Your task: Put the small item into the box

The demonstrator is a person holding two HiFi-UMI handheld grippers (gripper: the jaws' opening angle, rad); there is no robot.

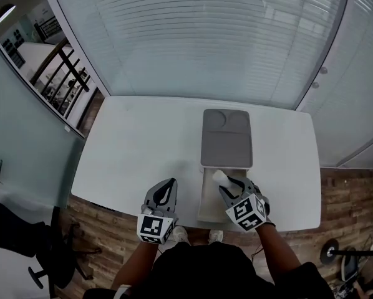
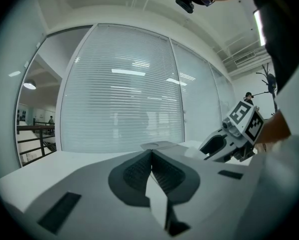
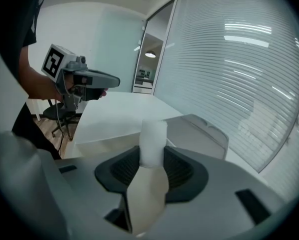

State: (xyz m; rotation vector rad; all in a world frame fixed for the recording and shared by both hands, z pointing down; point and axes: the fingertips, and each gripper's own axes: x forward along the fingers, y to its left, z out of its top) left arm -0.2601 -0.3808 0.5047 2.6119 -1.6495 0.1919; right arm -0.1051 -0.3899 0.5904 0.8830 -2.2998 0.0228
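The small item (image 1: 219, 177) is a white cylinder, and my right gripper (image 1: 227, 184) is shut on it. In the right gripper view the item (image 3: 153, 139) stands upright between the dark pads. It hangs over the open white box (image 1: 206, 199) at the table's front edge. The box's grey lid (image 1: 227, 139) lies flat behind it, also seen as the grey lid (image 3: 197, 131) past the jaws. My left gripper (image 1: 167, 185) hovers left of the box, shut and with nothing in it. Its jaws (image 2: 150, 155) meet in the left gripper view.
The white table (image 1: 136, 148) spans the middle, with a glass wall and blinds behind it. Wooden floor lies below its front edge. A black office chair (image 1: 24, 238) stands at lower left. The person's shoes (image 1: 196, 235) show under the table edge.
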